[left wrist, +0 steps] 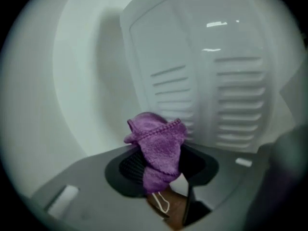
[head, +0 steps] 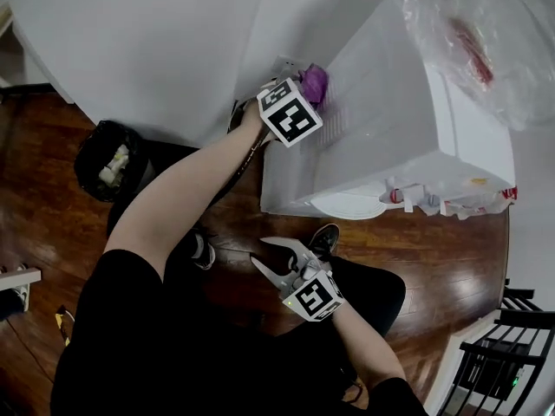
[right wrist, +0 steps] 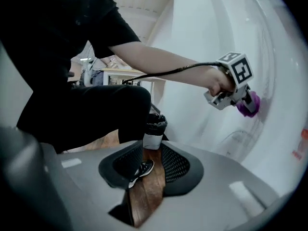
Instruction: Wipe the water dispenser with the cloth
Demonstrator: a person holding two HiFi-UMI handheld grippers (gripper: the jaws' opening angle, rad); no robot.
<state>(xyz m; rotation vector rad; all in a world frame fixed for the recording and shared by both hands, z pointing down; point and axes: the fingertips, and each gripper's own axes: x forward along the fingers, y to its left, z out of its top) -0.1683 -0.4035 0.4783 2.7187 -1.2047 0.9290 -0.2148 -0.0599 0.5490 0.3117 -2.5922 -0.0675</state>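
**Head view, with both gripper views.** The left claw (head: pixel 310 90) (left wrist: pixel 161 163) is closed on a bunched purple microfibre cloth (head: pixel 314 81) (left wrist: pixel 157 143) (right wrist: pixel 249 107). The folds of the cloth stand up out of the narrow gap between the jaws. The person's outstretched left arm (head: pixel 186 193) carries the cloth to the tall white plastic water dispenser (head: pixel 390 120) (left wrist: pixel 211 76) (right wrist: pixel 272 76). There it sits at the louvred panel, close to the corner that this panel makes with the white wall (head: pixel 130 33). In the right gripper view the cloth appears to rest against the white surface.

The right claw (head: pixel 258 251) (right wrist: pixel 147 167) is held low in front of the person, well apart from the dispenser. Its jaws stand slightly parted and grip nothing. Only the dark wooden floor (head: pixel 434 258) and a black shoe with a white sole (head: pixel 323 241) (right wrist: pixel 142 170) show through the gap.

A crumpled clear plastic bag (head: pixel 486 42) lies on top of the dispenser. A black-lined waste bin (head: pixel 108 159) stands on the floor beside the wall, to the left of the arm. Part of a black slatted chair (head: pixel 512 345) shows at the lower right edge.
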